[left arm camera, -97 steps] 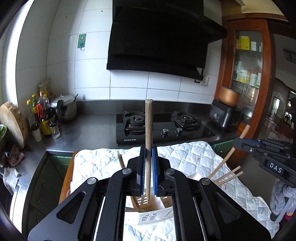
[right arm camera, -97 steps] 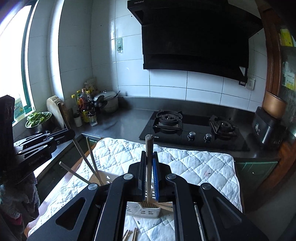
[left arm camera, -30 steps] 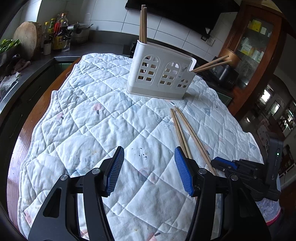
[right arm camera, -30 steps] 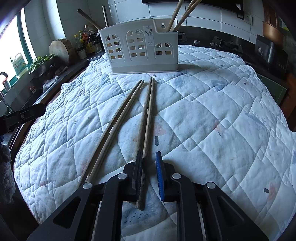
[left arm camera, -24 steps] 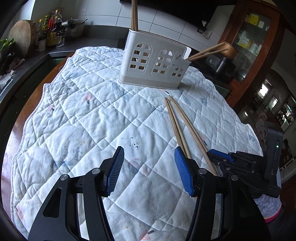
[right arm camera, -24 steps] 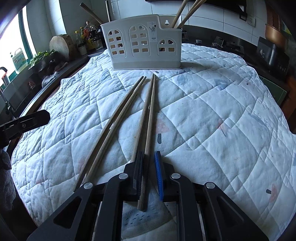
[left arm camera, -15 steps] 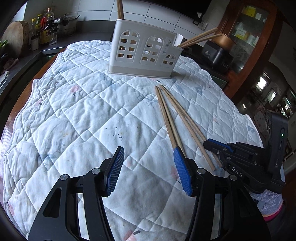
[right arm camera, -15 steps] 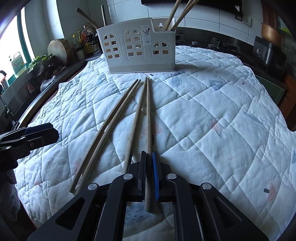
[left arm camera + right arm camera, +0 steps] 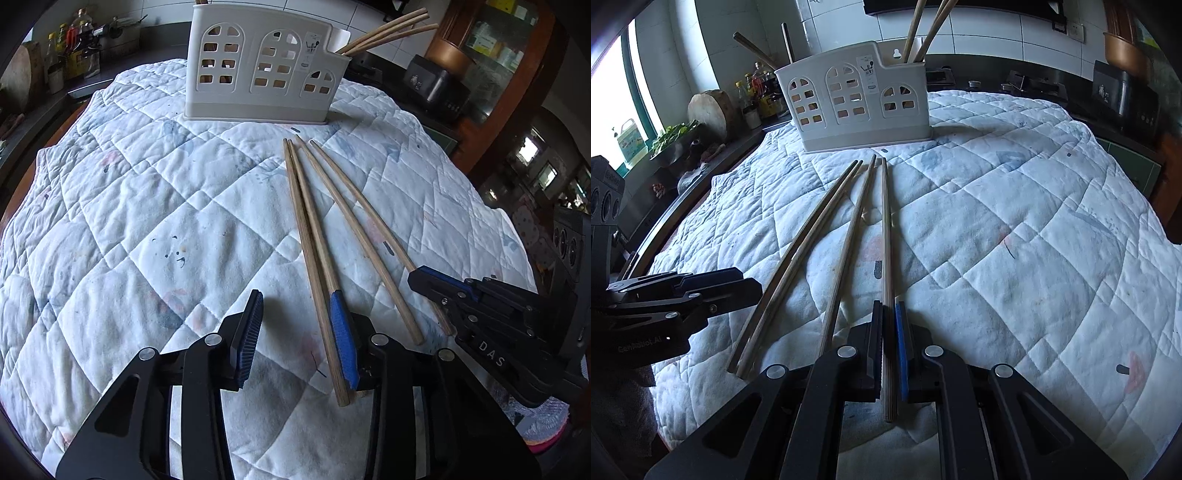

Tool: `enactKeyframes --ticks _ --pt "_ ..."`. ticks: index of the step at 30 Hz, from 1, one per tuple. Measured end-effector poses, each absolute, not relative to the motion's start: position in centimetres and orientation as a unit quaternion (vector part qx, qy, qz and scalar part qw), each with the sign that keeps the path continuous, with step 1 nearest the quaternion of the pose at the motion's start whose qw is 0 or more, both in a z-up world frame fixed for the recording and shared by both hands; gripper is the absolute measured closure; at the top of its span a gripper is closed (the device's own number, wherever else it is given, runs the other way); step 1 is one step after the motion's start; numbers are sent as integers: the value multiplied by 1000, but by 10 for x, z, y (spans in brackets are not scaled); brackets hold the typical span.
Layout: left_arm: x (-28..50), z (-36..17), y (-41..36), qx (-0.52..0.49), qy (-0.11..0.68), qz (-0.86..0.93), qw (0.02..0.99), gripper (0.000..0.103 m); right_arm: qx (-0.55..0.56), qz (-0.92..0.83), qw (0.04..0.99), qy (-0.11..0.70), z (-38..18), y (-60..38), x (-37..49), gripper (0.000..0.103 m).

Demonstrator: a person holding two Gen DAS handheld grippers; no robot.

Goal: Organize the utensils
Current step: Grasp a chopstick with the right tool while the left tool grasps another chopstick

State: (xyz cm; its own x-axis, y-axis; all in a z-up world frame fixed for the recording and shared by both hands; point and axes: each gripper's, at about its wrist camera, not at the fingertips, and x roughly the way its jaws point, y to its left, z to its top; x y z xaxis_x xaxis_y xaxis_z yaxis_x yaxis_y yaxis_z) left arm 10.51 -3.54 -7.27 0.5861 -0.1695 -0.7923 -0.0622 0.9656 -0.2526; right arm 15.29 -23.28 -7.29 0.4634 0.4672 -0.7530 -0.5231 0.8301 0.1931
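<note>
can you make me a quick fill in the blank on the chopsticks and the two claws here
1. The right claw is shut on one ____.
2. The left claw stands ____ above the quilt.
3. Loose chopsticks on the quilt number ____.
4. The white holder stands ____ on the quilt.

Missing words: chopstick; open; four; upright

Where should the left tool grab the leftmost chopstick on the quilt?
Take the leftmost chopstick at its thick near end, from above with fingers either side. It lies flat, touching its neighbour, so stay low on the quilt. The left tool is open there.
</note>
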Motion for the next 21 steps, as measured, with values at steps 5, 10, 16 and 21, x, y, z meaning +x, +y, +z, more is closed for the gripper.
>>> enactKeyframes --ticks 5,10,16,21 --pt "110 -76 -41 -114 462 -22 879 68 -24 294 853 430 -73 -235 154 96" --pt "113 -75 -47 -91 462 -10 882 74 -21 296 852 431 -73 -236 154 96" --pt "112 -72 -50 -75 462 0 883 80 -24 294 853 431 -74 -236 153 96" --pt "113 -77 -54 -87 472 -4 877 81 -26 294 853 430 -74 -236 153 96"
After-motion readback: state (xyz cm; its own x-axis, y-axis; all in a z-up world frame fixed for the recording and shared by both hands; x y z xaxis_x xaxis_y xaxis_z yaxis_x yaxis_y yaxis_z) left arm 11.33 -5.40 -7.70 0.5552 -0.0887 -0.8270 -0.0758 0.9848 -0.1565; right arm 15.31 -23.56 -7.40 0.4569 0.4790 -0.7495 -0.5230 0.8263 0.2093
